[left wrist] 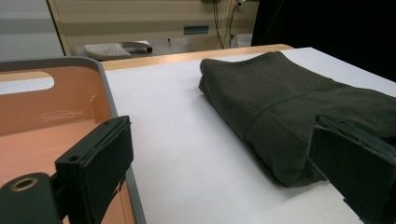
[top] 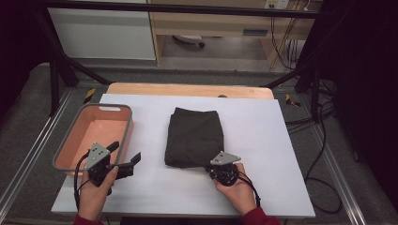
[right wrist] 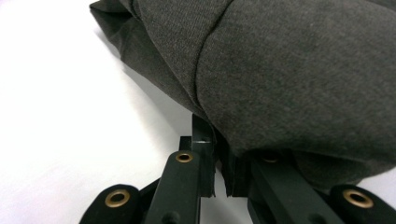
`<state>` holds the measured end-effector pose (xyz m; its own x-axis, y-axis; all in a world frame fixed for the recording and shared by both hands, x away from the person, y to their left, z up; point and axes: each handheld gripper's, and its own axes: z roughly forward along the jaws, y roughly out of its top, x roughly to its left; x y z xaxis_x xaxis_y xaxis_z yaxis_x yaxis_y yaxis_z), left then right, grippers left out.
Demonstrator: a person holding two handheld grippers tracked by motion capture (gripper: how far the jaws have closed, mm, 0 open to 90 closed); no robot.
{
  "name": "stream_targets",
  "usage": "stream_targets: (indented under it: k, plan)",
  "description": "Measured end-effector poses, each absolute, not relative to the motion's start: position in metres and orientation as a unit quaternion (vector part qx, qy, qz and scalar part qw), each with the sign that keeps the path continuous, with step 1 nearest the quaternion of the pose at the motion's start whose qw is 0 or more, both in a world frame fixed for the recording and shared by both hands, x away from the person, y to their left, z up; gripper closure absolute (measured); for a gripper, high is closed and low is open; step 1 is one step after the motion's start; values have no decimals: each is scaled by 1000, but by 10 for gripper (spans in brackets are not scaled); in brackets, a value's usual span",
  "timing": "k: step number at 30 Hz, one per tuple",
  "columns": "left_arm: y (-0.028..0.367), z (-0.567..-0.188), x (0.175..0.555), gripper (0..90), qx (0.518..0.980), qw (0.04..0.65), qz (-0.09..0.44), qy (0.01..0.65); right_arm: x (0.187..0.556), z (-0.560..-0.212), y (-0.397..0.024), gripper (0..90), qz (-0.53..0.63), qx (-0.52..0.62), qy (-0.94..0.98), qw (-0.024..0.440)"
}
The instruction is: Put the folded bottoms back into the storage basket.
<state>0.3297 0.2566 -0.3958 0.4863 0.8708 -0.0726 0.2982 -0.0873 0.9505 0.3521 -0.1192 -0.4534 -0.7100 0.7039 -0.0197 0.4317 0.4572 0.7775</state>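
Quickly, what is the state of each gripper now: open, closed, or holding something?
Left gripper: open, holding nothing, beside the pink basket.
Right gripper: closed at the near edge of the folded dark trousers; a grip on cloth cannot be told.

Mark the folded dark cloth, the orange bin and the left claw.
folded dark cloth (top: 195,136): high view, middle of its top face.
orange bin (top: 127,129): high view, grey rim on its right wall.
left claw (top: 124,157): high view, midway between its open fingertips.

No legible txt or labels anywhere
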Motion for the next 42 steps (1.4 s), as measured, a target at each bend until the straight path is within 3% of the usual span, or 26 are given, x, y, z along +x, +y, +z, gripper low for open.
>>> stream_targets:
  k: [18, 21, 24, 25, 28, 42]
  plan:
    - [257, -396, 329, 73, 684, 523, 277, 427, 299, -447, -131, 849, 403, 317, 849, 129]
    - [256, -396, 329, 73, 685, 522, 277, 427, 296, -450, -133, 777, 404, 320, 848, 125]
    - [256, -396, 329, 73, 684, 523, 277, 427, 291, -452, -134, 565, 406, 323, 847, 112]
    - [256, -396, 329, 73, 684, 523, 276, 428, 291, -452, -134, 565, 406, 323, 847, 112]
    - [256, -396, 330, 74, 686, 520, 276, 427, 281, -454, -141, 398, 396, 347, 843, 113]
    - [255, -397, 329, 74, 686, 520, 276, 427, 273, -449, -151, 107, 370, 391, 831, 145]
